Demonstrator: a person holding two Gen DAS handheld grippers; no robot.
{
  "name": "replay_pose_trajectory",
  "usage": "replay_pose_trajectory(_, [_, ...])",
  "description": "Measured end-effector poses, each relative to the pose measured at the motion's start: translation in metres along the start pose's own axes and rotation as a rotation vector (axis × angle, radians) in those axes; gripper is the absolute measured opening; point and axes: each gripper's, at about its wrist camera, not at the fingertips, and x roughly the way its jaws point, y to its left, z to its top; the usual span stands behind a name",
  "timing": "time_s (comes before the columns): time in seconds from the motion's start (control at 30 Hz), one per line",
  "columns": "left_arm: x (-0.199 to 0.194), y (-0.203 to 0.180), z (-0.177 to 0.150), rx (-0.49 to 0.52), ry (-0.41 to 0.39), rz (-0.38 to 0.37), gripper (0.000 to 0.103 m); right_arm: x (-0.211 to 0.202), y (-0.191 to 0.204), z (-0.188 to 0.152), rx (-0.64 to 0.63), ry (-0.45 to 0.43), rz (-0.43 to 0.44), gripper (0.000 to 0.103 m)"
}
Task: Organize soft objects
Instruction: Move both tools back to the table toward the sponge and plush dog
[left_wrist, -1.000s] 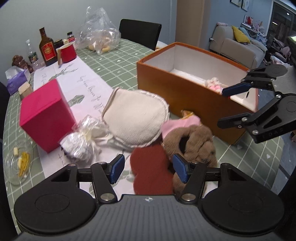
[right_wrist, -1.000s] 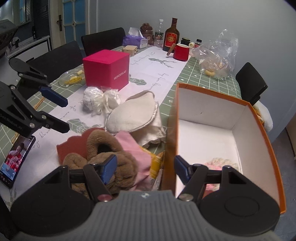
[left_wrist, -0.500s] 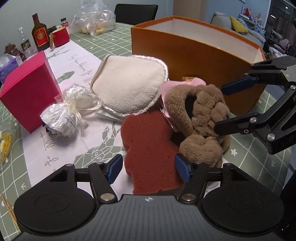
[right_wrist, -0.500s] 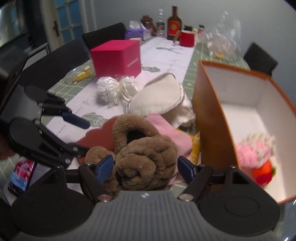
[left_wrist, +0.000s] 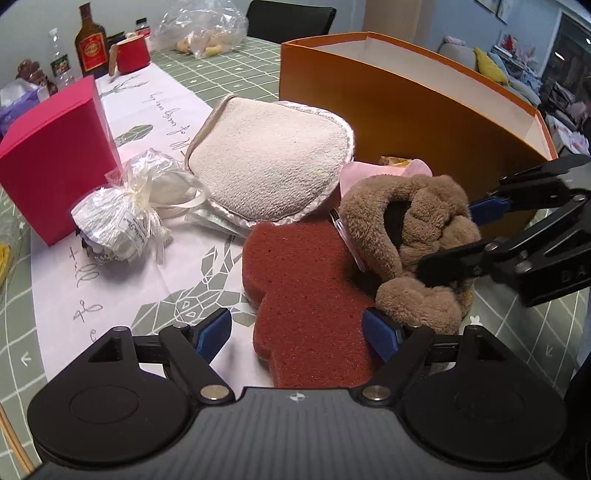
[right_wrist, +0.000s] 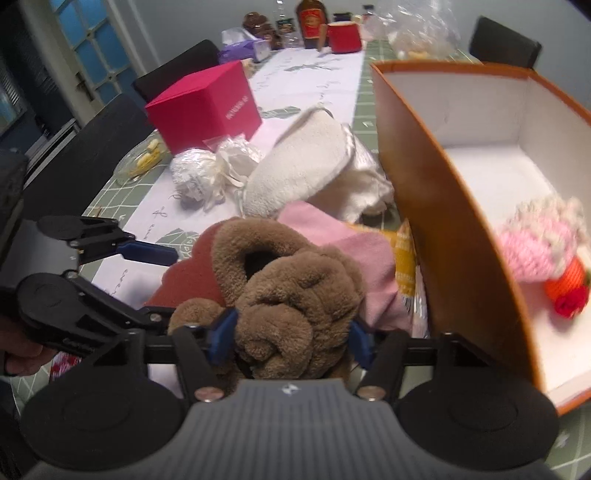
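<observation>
A brown plush slipper (left_wrist: 413, 236) (right_wrist: 291, 288) lies on the table beside a dark red sponge (left_wrist: 306, 291) (right_wrist: 188, 273). My right gripper (right_wrist: 290, 338) has its fingers around the slipper's near end, still fairly wide. My left gripper (left_wrist: 297, 332) is open, its fingers on either side of the red sponge's near end. A cream pad (left_wrist: 269, 162) (right_wrist: 306, 162) and a pink cloth (right_wrist: 332, 236) lie behind. The orange box (left_wrist: 424, 114) (right_wrist: 436, 192) holds a pink knitted toy (right_wrist: 535, 247).
A pink-red cube box (left_wrist: 55, 147) (right_wrist: 207, 107) and a white tied pouch (left_wrist: 125, 218) (right_wrist: 207, 173) sit to the left. Bottles, a red mug (left_wrist: 133, 55) and a plastic bag (left_wrist: 199, 26) stand at the far end. A glass dish (right_wrist: 144, 162) is by the table's left edge.
Both grippers moved forward and lower. The right one came in around the brown slipper and narrowed. The left one came up to the red sponge.
</observation>
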Motion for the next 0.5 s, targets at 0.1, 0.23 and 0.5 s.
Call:
replay_pose_trajectory(0.1, [-0.001, -0.003, -0.001, -0.037, -0.001, 0.003, 0.095, -0.024, 0.012, 0.004, -0.156, -0.055, -0.059, 0.056])
replay_pose_trajectory(0.23, [0.001, -0.012, -0.003, -0.031, 0.012, -0.033, 0.095, -0.041, 0.015, 0.001, -0.260, -0.001, -0.030, 0.056])
replay_pose_trajectory(0.5, [0.014, -0.032, -0.010, -0.022, 0.040, 0.037, 0.095, -0.025, 0.026, -0.025, -0.473, 0.100, -0.092, 0.059])
